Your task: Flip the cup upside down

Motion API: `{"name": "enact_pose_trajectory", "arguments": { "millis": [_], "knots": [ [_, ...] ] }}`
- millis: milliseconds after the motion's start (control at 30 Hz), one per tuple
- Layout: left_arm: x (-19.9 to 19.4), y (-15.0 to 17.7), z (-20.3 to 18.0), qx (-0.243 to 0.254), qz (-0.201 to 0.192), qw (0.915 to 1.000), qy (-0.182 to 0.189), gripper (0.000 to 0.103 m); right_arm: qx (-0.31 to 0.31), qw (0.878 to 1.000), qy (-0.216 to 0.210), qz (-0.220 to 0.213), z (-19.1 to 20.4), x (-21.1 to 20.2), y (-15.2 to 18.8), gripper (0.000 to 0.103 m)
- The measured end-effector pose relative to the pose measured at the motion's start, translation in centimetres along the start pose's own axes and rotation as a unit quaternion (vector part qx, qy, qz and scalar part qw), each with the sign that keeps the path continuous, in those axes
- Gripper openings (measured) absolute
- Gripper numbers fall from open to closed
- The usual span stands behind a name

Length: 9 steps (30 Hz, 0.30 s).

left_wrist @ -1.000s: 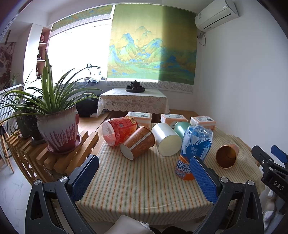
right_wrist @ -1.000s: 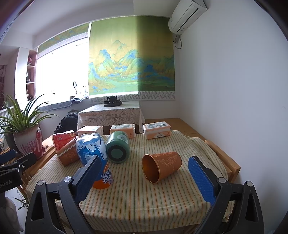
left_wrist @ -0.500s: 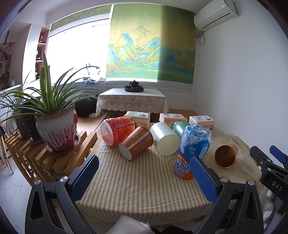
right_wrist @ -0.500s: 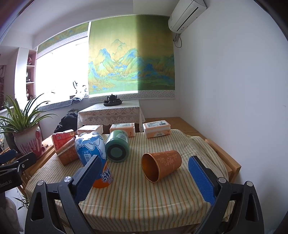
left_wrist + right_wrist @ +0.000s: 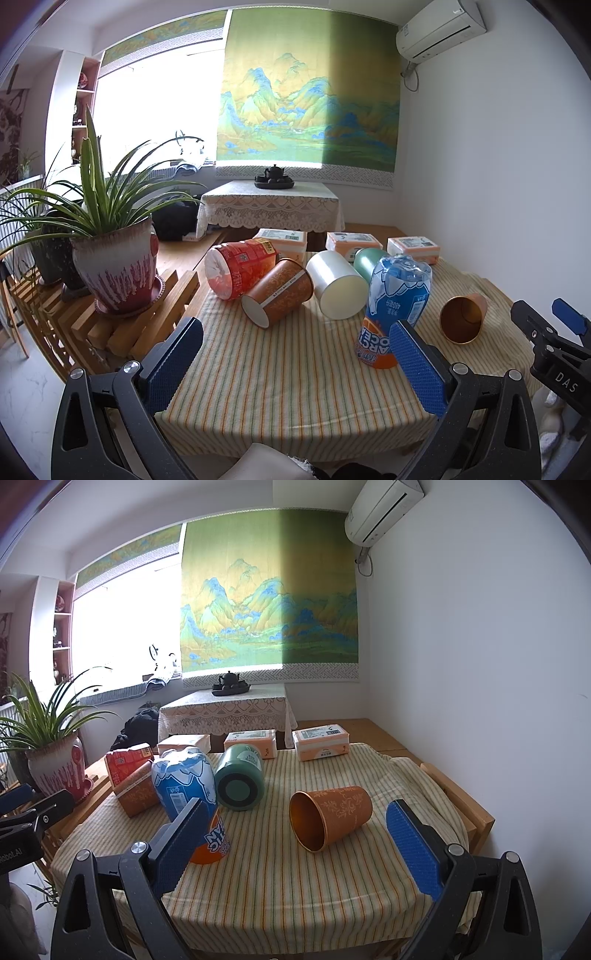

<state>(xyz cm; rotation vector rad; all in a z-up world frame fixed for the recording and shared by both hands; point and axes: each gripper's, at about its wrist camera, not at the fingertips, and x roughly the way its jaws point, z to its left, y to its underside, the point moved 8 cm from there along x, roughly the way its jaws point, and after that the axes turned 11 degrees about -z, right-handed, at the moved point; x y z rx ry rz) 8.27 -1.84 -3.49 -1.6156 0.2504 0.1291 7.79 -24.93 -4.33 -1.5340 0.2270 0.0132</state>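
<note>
comparing this moment with the views half a second and one second before shows only a slight drift: both cameras sit a little closer and lower to the worktop (image 5: pixel 332 886), and no cup has moved. the task has not yet started in earnest; this reads as the approach phase.

the orange cup (image 5: pixel 330 818) lies on its side on the striped cloth, mouth toward the right wrist camera, base pointing away toward the far right corner. it lies apart from the other items. the right gripper (image 5: pixel 295 849) is spread wide and holds nothing; the cup sits ahead of it, roughly centred between the blue pads (image 5: pixel 413 849). the left gripper (image 5: pixel 295 369) is also spread wide and empty, facing the cluster of tipped containers.

open room:
- to the left of the cup stands the blue-and-orange bottle (image 5: pixel 192 794), inverted, with the green cup (image 5: pixel 240 782) just behind it. a gap of bare cloth separates them from the orange cup.
- to the right, the cloth drapes over the worktop edge near the wooden frame (image 5: pixel 461 797); room there is limited.
- the near edge has free cloth in front of the cup.

judgement: the right gripper is the better placed. turning the cup mouth-down should be done toward the near, clear area, not toward the bottle, which looks easy to topple.
</note>
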Motion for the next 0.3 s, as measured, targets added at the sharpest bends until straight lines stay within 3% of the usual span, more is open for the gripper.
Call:
{"name": "enact_pose_trajectory", "arguments": {
  "millis": [300],
  "knots": [
    [0.09,0.13,-0.25,0.005,-0.002,1.0000,-0.003,0.102,-0.001,1.000,0.000,0.005,-0.11,0.22,0.33,0.095]
  ]
}}
